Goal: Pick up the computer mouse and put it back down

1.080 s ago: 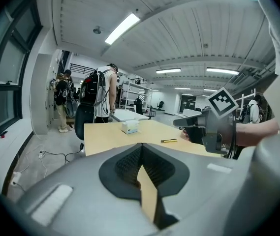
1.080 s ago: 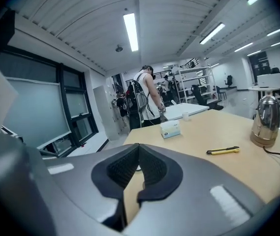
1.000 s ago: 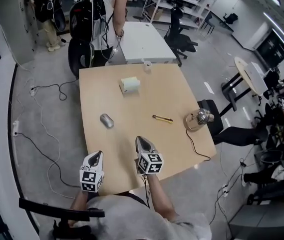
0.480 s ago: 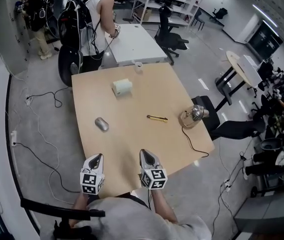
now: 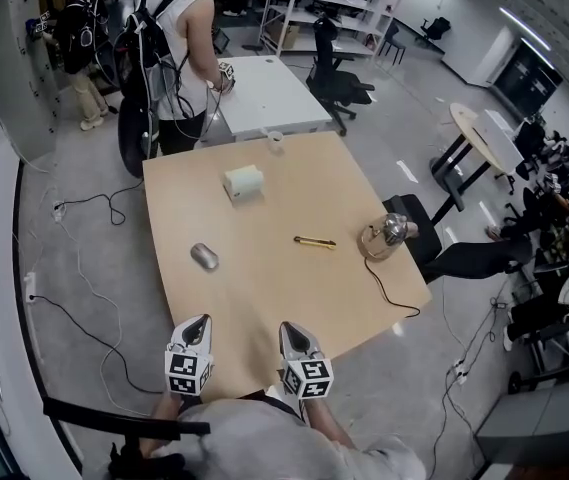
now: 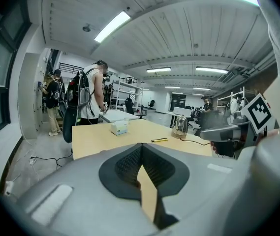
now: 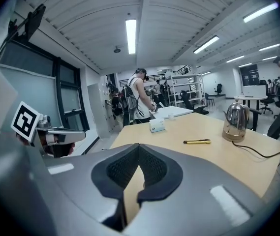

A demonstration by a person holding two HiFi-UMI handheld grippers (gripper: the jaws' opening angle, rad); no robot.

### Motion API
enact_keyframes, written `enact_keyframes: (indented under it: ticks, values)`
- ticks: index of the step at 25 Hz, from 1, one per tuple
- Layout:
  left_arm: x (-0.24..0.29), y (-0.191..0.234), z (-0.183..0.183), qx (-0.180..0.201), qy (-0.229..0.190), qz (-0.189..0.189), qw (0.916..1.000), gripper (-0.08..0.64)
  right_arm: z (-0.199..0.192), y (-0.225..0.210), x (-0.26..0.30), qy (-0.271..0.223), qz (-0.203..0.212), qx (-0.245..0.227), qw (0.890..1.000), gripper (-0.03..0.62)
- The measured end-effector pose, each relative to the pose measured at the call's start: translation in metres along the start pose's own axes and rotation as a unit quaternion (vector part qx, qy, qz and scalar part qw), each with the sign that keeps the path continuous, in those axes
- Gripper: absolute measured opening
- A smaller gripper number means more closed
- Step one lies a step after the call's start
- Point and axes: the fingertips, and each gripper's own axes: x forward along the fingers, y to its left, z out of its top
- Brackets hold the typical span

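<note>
The grey computer mouse (image 5: 204, 256) lies on the left part of the wooden table (image 5: 264, 298), untouched. My left gripper (image 5: 200, 321) hovers at the table's near edge, well short of the mouse, jaws closed with nothing between them. My right gripper (image 5: 291, 329) is beside it to the right, also at the near edge, shut and empty. In the left gripper view the left gripper (image 6: 141, 146) shows its pads meeting at the tip. The right gripper (image 7: 139, 147) looks the same in its own view. The mouse is hidden in both gripper views.
A tissue box (image 5: 244, 182) stands at the table's far side, a small cup (image 5: 276, 139) at the far edge. A yellow utility knife (image 5: 315, 241) and a kettle (image 5: 384, 236) with its cord lie to the right. A person (image 5: 176, 48) stands at a white table (image 5: 269, 93) beyond.
My right gripper has drawn back toward the table's near edge, level with the left one. The left gripper has barely moved. The mouse lies where it was.
</note>
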Motion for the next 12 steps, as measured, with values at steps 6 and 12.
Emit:
enact_keyframes:
  ticks: [6, 12]
  values:
    - [0.0019, -0.0022, 0.0001, 0.0, -0.001, -0.003, 1.0, 0.018, 0.0069, -0.0046, -0.0013, -0.005, -0.006, -0.002, 1.0, 0.006]
    - [0.002, -0.003, -0.0009, -0.001, -0.001, -0.003, 1.0, 0.018, 0.0067, -0.004, 0.001, -0.001, 0.0, 0.007, 1.0, 0.006]
